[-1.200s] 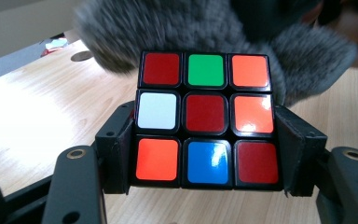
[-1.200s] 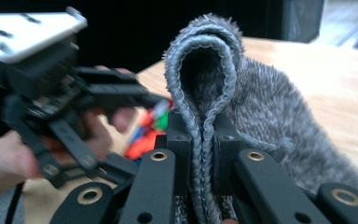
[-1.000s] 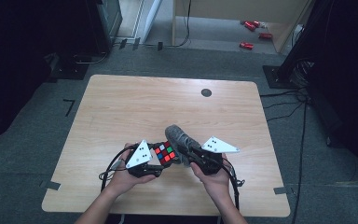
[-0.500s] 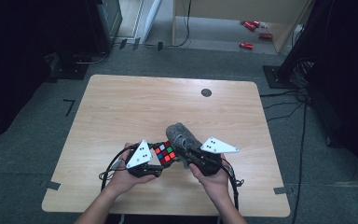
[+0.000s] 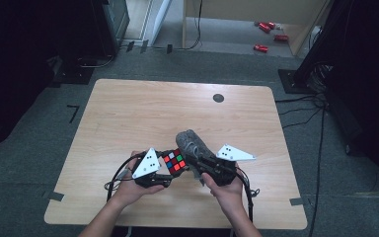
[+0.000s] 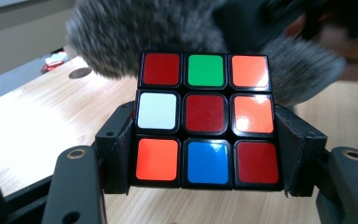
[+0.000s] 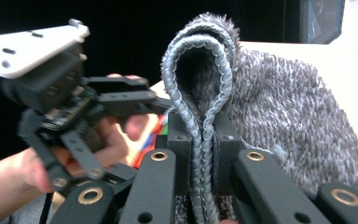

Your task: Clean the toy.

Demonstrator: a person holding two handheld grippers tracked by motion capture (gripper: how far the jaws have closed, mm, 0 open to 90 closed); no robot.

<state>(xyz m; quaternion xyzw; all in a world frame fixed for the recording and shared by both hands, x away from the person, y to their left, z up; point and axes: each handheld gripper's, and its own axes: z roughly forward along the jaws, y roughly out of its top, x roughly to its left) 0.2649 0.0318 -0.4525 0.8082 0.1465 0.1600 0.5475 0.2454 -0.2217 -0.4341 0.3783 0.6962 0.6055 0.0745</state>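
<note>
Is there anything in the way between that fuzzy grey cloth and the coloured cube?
Nothing visible. The left hand-held gripper is clamped on the cube, the right hand-held gripper pinches the folded grey cloth, and in the left gripper view the cloth sits right behind the cube's top edge, with nothing between them.

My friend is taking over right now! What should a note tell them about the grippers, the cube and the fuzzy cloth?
Left hand-held gripper: shut on the puzzle cube, one jaw on each side, held just above the table.
Right hand-held gripper: shut on the folded grey fuzzy cloth, pinching its stitched edge.
Where things are: both are near the table's front edge, the cloth right behind the cube's far side; whether they touch is hard to tell.
Done: both things picked up and brought together.
Left: probably wiping the cube with the cloth, then setting both down.
</note>
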